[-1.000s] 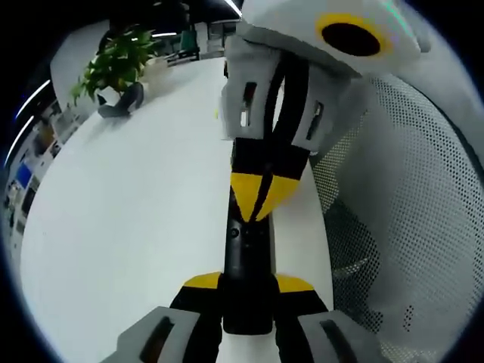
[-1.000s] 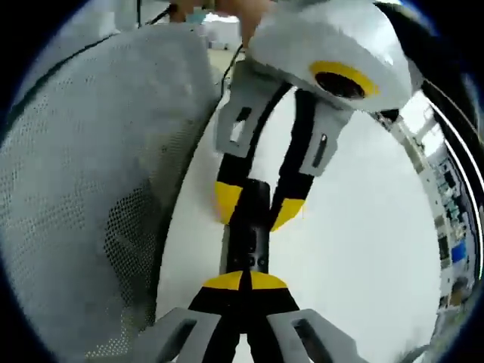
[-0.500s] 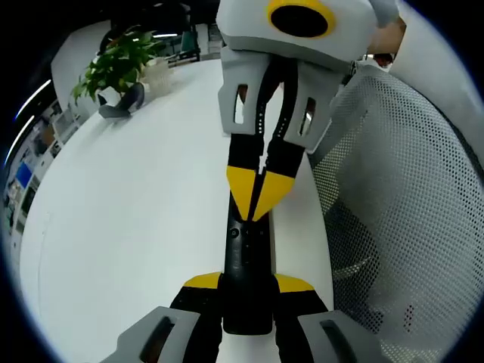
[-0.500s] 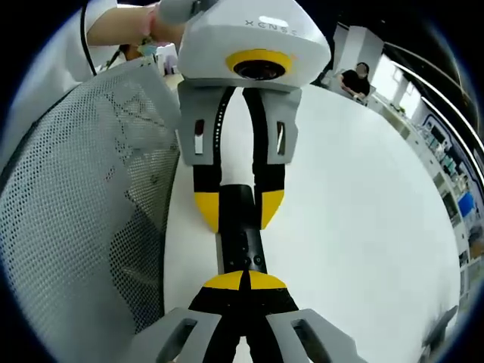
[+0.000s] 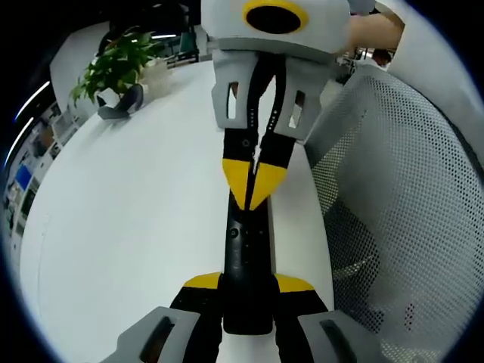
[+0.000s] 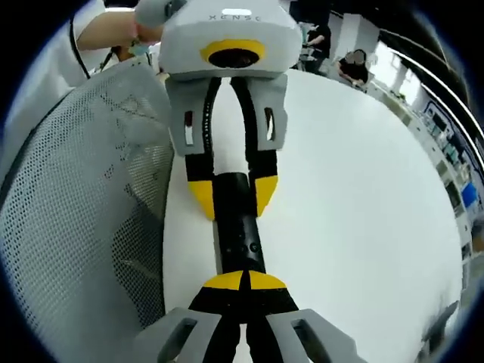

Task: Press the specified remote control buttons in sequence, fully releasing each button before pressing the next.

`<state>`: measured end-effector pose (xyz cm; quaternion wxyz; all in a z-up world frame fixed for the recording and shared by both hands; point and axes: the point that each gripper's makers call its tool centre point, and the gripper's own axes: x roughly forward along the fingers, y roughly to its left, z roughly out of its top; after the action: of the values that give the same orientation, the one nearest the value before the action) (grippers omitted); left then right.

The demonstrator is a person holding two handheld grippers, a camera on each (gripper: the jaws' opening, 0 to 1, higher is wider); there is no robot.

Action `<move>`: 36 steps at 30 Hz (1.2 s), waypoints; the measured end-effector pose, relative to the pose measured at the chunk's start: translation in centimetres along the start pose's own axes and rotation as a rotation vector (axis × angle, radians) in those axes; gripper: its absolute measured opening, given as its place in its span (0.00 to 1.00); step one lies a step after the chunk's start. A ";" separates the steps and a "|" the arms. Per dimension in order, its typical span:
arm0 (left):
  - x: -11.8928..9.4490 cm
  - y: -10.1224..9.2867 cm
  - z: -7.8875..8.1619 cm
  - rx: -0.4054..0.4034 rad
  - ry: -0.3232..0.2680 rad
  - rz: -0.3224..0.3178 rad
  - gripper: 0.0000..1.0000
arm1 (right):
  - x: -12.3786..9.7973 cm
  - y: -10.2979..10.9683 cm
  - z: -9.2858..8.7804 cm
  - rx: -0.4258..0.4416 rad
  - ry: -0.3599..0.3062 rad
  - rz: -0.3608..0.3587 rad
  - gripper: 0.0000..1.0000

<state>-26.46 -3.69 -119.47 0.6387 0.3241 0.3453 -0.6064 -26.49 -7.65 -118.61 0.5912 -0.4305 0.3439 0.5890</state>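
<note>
Slim black remote control [image 5: 246, 265] [image 6: 234, 227], buttons facing up, lying flat on white table, long axis running six to twelve o'clock, near table edge.

Remote [image 5: 246, 272] buttons under right gripper [image 5: 252, 185] tips; mesh chair [image 5: 401, 227] cut by edge.

We record a white counter [image 5: 128, 204] with a bare, smooth surface. At its far end stands a leafy green potted plant [image 5: 119, 62], and a grey object [image 5: 121, 104] rests at the plant's base. A grey perforated mesh chair back [image 5: 401, 197] sits against the counter edge. Beyond the far rim we note a seated person [image 6: 352, 69] and office shelving [image 6: 454, 162].
</note>
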 end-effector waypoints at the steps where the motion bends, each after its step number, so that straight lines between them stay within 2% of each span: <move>1: 0.0 0.0 0.0 0.002 0.000 -0.001 0.24 | 0.1 0.0 0.0 -0.054 0.032 0.012 0.00; 2: 0.0 0.0 0.0 0.000 0.001 0.000 0.24 | 0.1 0.0 0.0 -0.050 0.045 0.020 0.00; 5: 0.0 0.1 0.0 -0.004 0.006 0.001 0.24 | 0.0 -0.1 0.0 0.038 0.020 0.044 0.00; 9: 0.0 0.0 0.0 -0.012 0.010 0.004 0.24 | -0.3 -0.2 0.0 0.177 -0.100 0.055 0.00; 11: 0.0 0.0 0.0 -0.015 0.011 0.005 0.24 | -0.4 -0.2 -0.1 0.229 -0.141 0.056 0.00; 14: 0.0 0.0 0.0 -0.016 0.015 0.007 0.24 | -0.7 -0.2 -0.5 0.234 -0.161 0.065 0.00; 18: 0.0 0.0 0.0 -0.015 0.020 0.004 0.24 | -0.9 -0.1 -0.9 0.243 -0.146 0.059 0.00; 23: -0.1 0.0 0.1 -0.020 0.013 0.006 0.24 | -0.8 0.0 -0.9 0.171 -0.114 0.033 0.00; 29: -0.1 0.0 0.1 -0.021 0.011 0.007 0.24 | -0.8 0.0 -1.0 0.125 -0.072 0.016 0.00; 36: 0.0 0.1 0.1 -0.018 0.001 0.006 0.24 | -0.7 -0.2 -1.1 0.146 -0.074 0.000 0.00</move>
<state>-26.38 -3.71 -119.40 0.6434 0.3196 0.3502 -0.6011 -26.26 -8.93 -118.45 0.6333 -0.3642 0.3638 0.5778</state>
